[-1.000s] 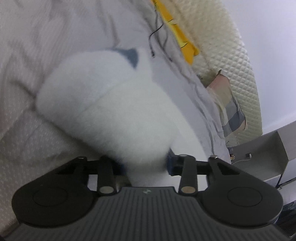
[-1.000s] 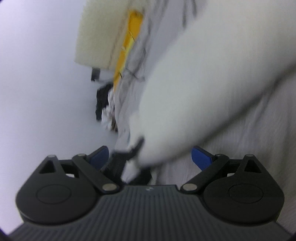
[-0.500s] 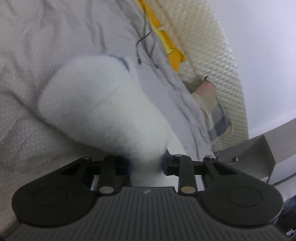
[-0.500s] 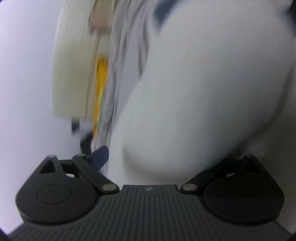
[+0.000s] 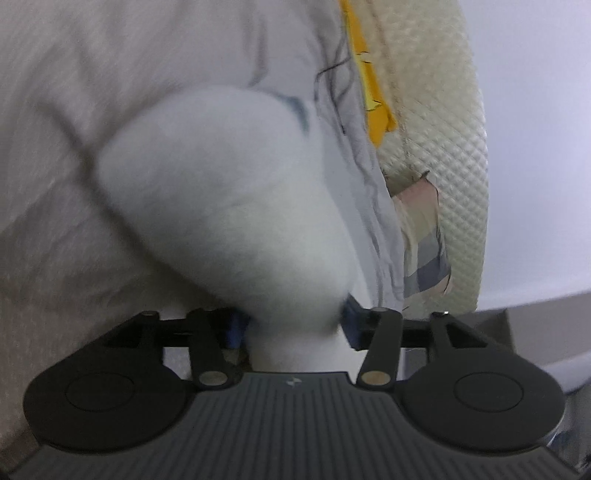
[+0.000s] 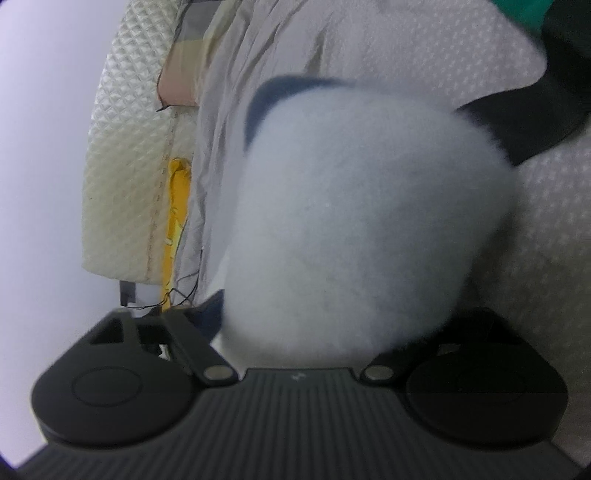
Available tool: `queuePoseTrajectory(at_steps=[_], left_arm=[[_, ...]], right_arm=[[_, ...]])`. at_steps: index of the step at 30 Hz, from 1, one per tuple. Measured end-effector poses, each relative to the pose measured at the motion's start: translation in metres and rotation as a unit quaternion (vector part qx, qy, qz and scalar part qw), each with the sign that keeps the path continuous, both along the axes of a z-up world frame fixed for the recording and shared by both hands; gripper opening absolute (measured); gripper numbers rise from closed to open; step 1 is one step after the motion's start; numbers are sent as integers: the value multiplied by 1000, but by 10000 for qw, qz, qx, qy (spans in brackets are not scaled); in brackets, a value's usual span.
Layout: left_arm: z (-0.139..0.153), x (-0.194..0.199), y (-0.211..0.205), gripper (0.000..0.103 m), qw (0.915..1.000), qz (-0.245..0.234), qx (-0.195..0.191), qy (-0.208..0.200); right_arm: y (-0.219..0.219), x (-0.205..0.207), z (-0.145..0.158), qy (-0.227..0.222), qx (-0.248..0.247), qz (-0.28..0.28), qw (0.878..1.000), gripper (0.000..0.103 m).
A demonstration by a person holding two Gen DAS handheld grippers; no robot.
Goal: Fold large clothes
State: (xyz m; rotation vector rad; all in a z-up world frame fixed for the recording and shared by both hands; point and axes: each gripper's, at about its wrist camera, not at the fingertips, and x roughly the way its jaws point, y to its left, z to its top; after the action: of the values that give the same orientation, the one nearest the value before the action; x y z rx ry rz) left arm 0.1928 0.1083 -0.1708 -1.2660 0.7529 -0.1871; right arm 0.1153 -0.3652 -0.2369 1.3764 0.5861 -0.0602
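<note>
A bulky white fleece garment (image 5: 229, 192) with a dark blue collar edge (image 6: 280, 85) lies bunched on the pale textured bedsheet (image 5: 74, 92). My left gripper (image 5: 293, 326) has a narrow neck of the fleece between its blue pads (image 5: 351, 325). The cloth touches both pads while the jaws are opening. In the right wrist view the same garment (image 6: 369, 206) fills the middle and bulges over my right gripper (image 6: 328, 321). Its jaws are closing with fleece between them. Its right finger is hidden by the fluff.
A crumpled grey cover (image 5: 354, 158) runs along the bed's far side, with a yellow cloth (image 5: 373, 96), a cream quilted headboard (image 5: 443, 147) and a plaid pillow (image 5: 424, 240) beyond. A dark shape (image 6: 535, 110) and something green (image 6: 528, 14) sit at the right view's upper corner.
The left jaws have spread wider around the fleece and that view has rolled. The right gripper swung round onto the garment, and its jaws have narrowed.
</note>
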Motion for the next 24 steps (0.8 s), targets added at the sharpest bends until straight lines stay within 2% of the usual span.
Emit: queuePoseTrajectory(at_steps=[1, 4, 11, 13, 14, 16, 19, 22, 24], left_arm=[[-4, 1, 1, 63, 9999, 12, -96, 50], [-10, 6, 1, 66, 9998, 6, -197, 78], [-10, 26, -8, 67, 9997, -124, 181, -110], [-9, 28, -10, 64, 9994, -127, 303, -134], [-4, 29, -13, 58, 9983, -165, 531, -183], [8, 26, -17, 50, 9940, -215, 1002, -370], [21, 19, -23, 42, 9898, -223, 1282, -581], [32, 0, -20, 38, 9887, -362, 1112, -937], [42, -16, -18, 38, 9873, -552, 981, -1118]], right_arm=[[-2, -4, -1, -18, 74, -15, 10000, 70], [-5, -6, 2, -39, 130, -13, 9999, 69], [-3, 10, -2, -46, -117, 11, 9999, 69], [-3, 13, -1, -86, -181, 13, 9998, 69], [-2, 14, 0, -110, -259, 21, 9996, 68], [-1, 14, 6, -211, -468, 46, 9987, 56], [-1, 9, 19, -399, -760, 32, 9963, 44], [3, -7, 42, -635, -1295, -20, 9895, 41], [0, -23, 56, -840, -1396, -134, 9865, 41]])
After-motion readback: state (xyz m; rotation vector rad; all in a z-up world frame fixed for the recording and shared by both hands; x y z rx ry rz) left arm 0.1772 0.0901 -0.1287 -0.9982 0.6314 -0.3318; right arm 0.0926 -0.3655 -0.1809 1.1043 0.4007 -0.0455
